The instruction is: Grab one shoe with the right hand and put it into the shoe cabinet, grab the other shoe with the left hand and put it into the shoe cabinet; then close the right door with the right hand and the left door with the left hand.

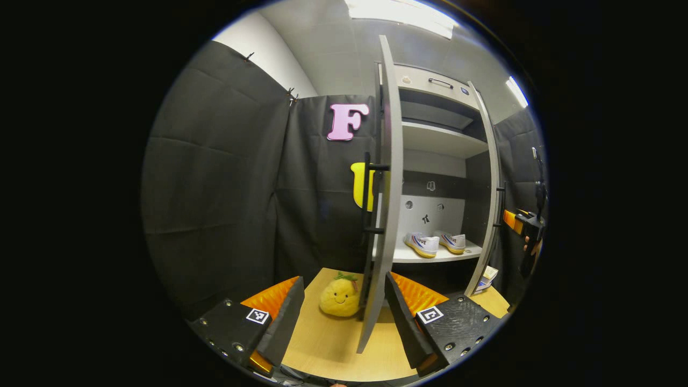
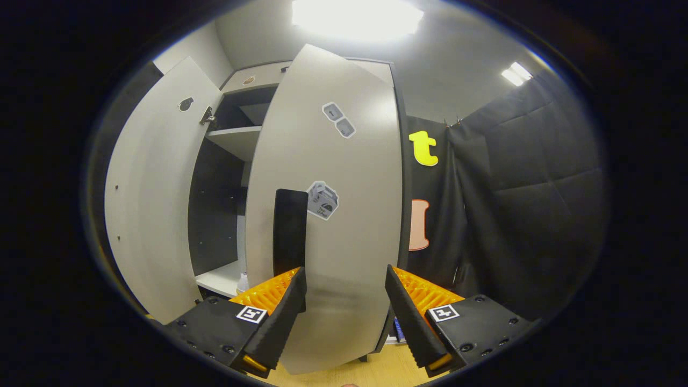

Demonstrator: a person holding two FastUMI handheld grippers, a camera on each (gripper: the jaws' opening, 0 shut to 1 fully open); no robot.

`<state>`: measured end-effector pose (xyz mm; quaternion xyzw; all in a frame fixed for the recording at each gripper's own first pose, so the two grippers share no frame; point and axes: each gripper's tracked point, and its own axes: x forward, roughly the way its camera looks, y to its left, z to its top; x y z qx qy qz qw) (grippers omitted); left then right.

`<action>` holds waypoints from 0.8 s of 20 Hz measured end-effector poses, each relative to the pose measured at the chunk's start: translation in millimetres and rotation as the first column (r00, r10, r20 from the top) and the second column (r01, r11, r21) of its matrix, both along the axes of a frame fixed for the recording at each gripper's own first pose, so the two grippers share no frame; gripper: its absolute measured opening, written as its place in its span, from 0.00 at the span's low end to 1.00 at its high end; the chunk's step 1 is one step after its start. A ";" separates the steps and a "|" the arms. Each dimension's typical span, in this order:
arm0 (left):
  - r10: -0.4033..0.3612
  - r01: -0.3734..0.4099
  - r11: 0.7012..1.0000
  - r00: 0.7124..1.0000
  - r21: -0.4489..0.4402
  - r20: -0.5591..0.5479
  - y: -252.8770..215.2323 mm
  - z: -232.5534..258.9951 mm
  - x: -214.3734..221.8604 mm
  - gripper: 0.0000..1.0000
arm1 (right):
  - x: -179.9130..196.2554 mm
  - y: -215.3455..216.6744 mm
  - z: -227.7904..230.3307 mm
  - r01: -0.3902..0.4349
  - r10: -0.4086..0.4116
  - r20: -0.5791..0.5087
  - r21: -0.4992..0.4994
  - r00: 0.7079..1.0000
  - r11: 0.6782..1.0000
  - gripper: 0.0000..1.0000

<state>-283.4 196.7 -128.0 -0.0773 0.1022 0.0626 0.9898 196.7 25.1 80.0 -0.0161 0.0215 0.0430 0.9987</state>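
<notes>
Two white shoes [image 1: 422,244] [image 1: 452,242] sit side by side on a lower shelf [image 1: 430,257] inside the grey shoe cabinet. In the left gripper view the left door [image 1: 389,177] stands open, edge-on, and its lower edge lies between the fingers of my open left gripper [image 1: 344,317], close to the right finger. The right door [image 1: 488,177] is partly swung in. Farther right, a hand holds my right gripper [image 1: 529,223] beside that door. In the right gripper view my right gripper [image 2: 344,312] is open in front of the right door [image 2: 344,215], whose black handle [image 2: 290,231] is just above the left finger.
A yellow plush fruit [image 1: 339,295] sits on the wooden floor [image 1: 333,344] left of the left door. A small box [image 1: 488,277] lies at the foot of the right door. Black cloth walls close in on both sides. The left door [image 2: 156,188] hangs wide open.
</notes>
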 end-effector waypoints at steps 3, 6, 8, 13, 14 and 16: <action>0.015 -0.015 1.000 1.000 -0.005 0.000 13.4 -0.1 4.1 0.80 | -0.6 -2.9 -1.4 0.008 -0.008 0.000 0.009 1.000 1.000 0.93; 0.045 -0.045 0.999 0.999 0.009 0.024 35.0 11.6 23.7 0.80 | -10.7 -10.6 -8.4 0.009 -0.008 -0.020 0.023 1.000 1.000 0.96; 0.066 -0.068 0.997 0.996 0.028 0.052 50.0 21.7 37.7 0.80 | -19.0 -24.5 -12.1 0.028 -0.028 -0.023 0.012 0.999 1.000 0.96; 0.086 -0.092 0.995 0.988 0.039 0.129 67.3 54.6 75.5 0.80 | -41.9 -54.8 -30.4 0.070 -0.070 -0.060 0.006 0.996 0.998 0.96; 0.076 -0.084 0.995 0.987 0.049 0.143 64.9 60.5 83.4 0.80 | -45.0 -59.9 -33.5 0.077 -0.077 -0.069 0.005 0.995 0.997 0.94; 0.043 -0.054 0.996 0.987 0.068 0.156 52.8 65.4 95.4 0.80 | -53.7 -72.9 -39.4 0.093 -0.093 -0.082 0.003 0.992 0.996 0.96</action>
